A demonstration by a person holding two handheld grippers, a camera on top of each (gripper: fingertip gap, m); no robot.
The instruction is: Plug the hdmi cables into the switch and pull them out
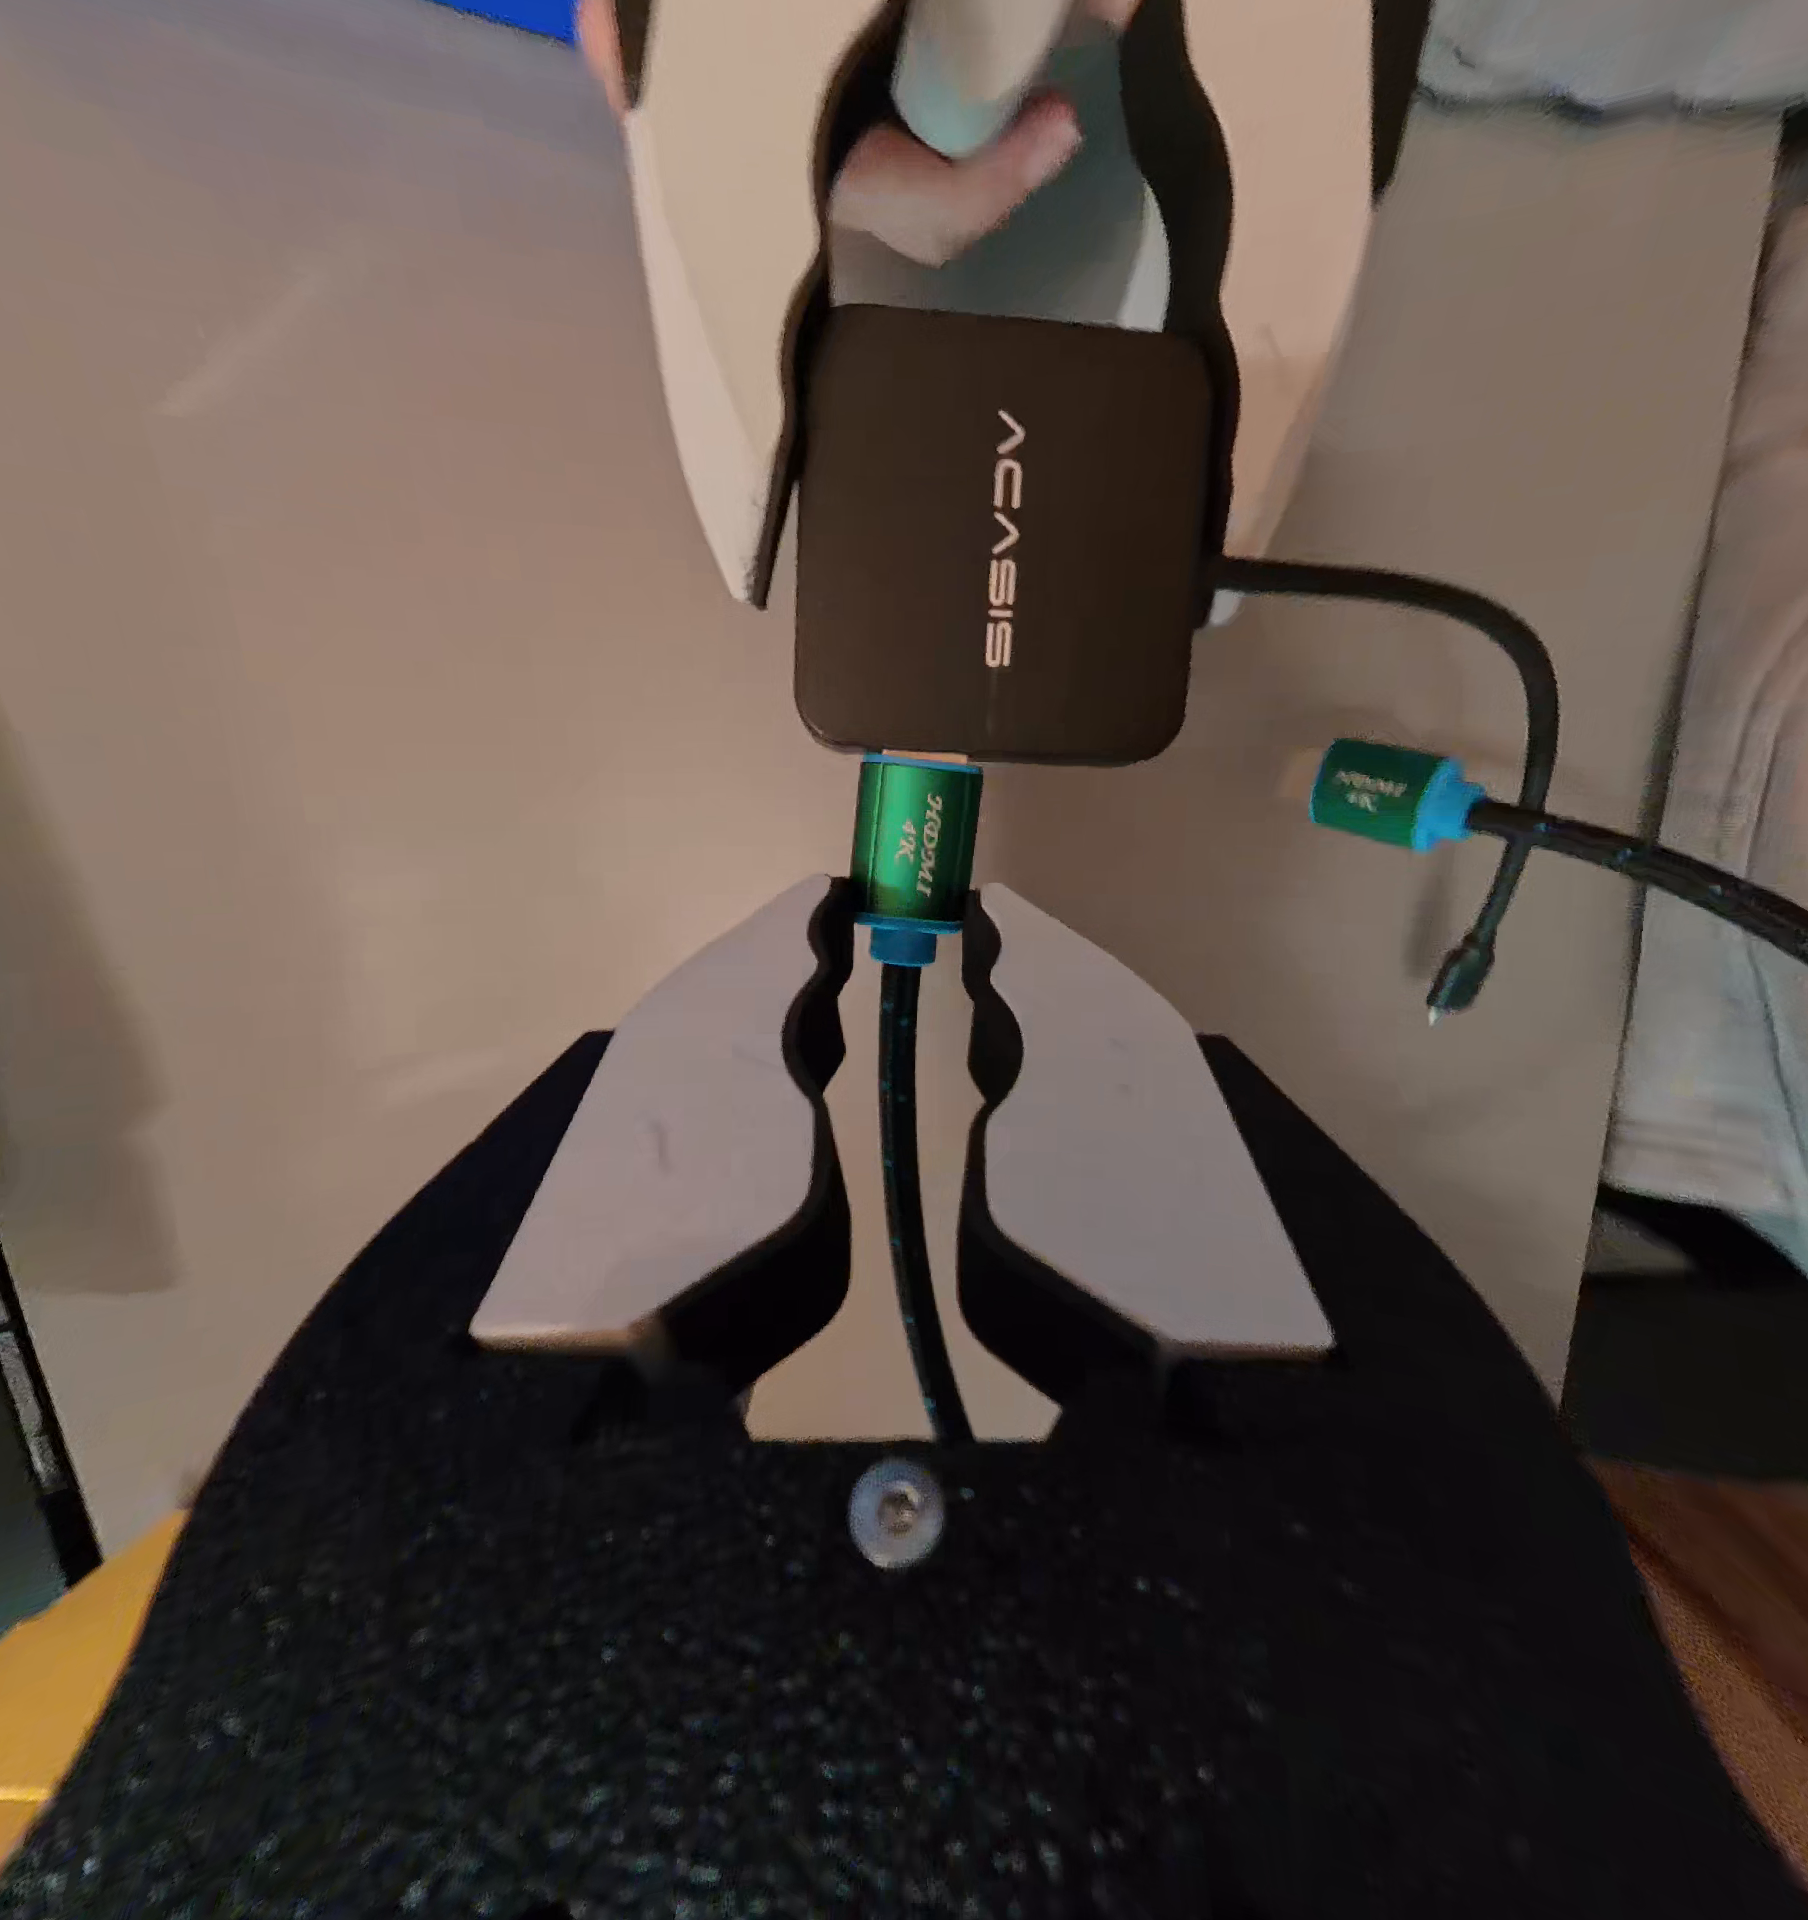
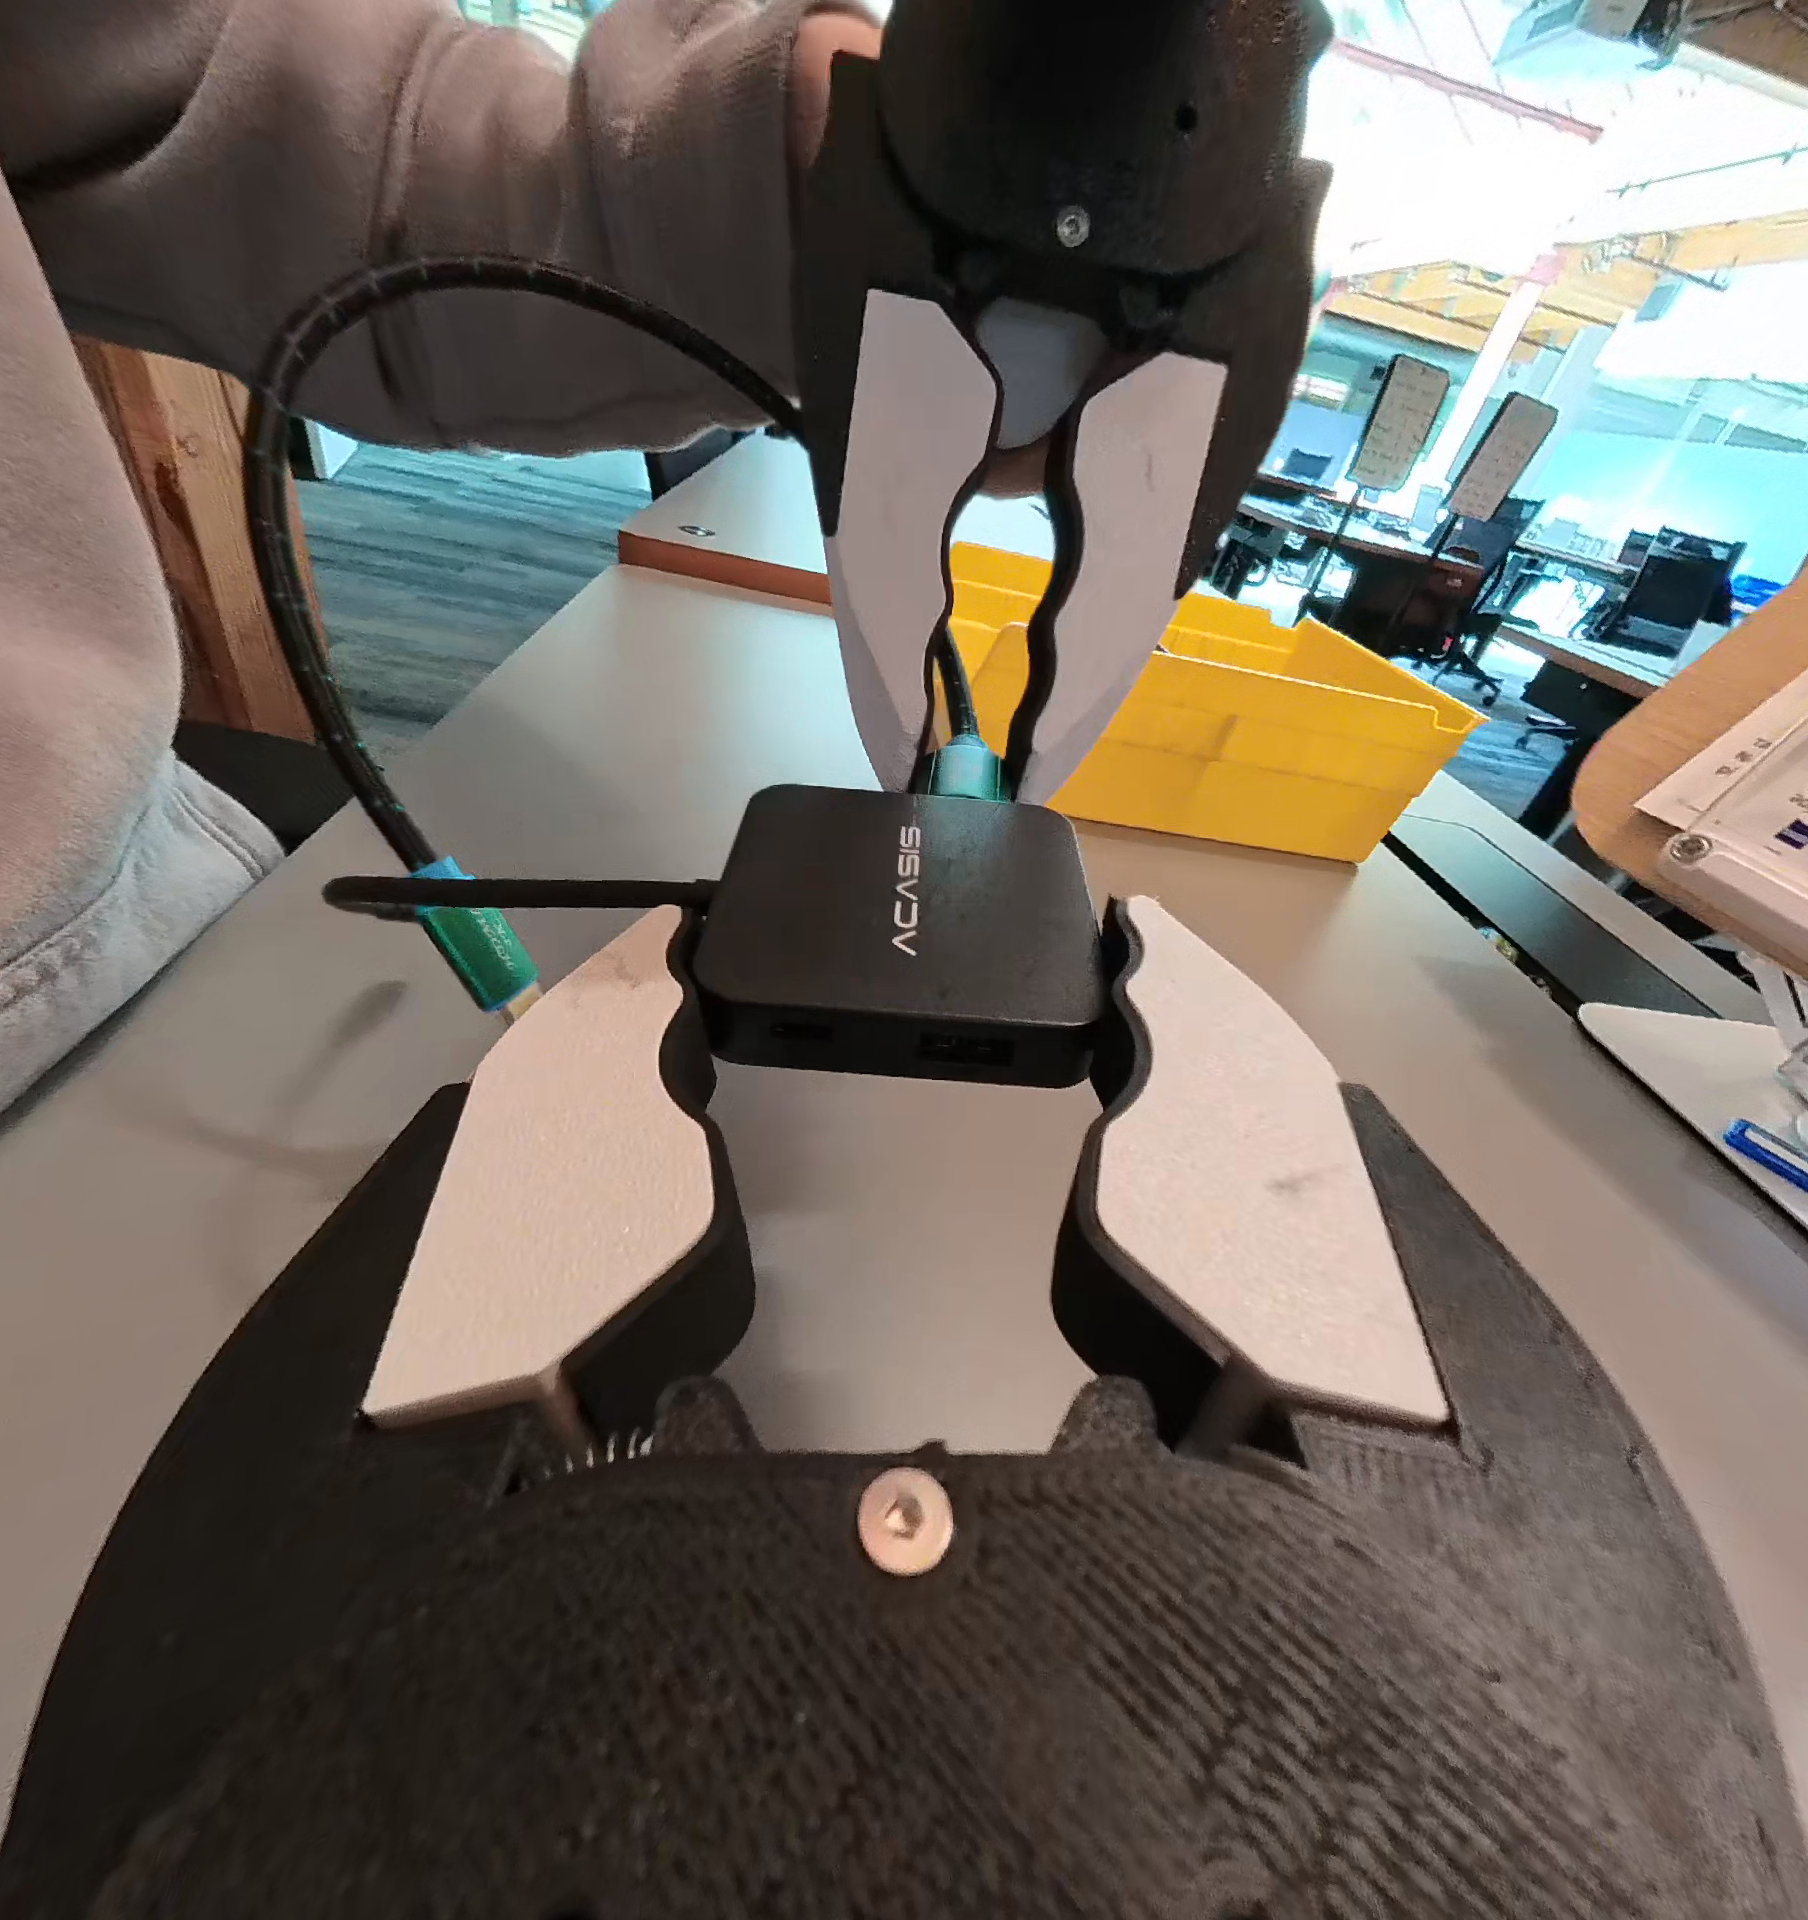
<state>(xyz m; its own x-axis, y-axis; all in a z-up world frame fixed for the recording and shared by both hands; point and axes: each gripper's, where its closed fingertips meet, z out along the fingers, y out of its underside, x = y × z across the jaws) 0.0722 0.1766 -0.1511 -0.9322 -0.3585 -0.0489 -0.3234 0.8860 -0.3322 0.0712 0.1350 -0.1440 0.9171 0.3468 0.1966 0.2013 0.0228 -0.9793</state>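
Note:
The black square switch [image 1: 1004,530] lies on the grey table [image 2: 567,707]. My right gripper [image 2: 900,920] is shut on its two sides and shows at the top of the left wrist view [image 1: 993,592]. My left gripper [image 1: 905,899] is shut on a green HDMI plug [image 1: 915,842] with a blue collar. The plug's tip sits in the switch port, with a thin strip of metal showing. The left gripper [image 2: 967,784] and plug [image 2: 967,774] also show beyond the switch [image 2: 910,925]. A second green HDMI plug [image 2: 474,945] lies loose on the table beside the switch [image 1: 1388,800].
The switch's thin black lead ends in a small connector [image 1: 1461,977]. A yellow bin [image 2: 1243,727] stands behind the switch. A wooden board with papers [image 2: 1731,790] and a white stand base [image 2: 1710,1091] are at the right. A person's grey sleeve [image 2: 360,208] is at the upper left.

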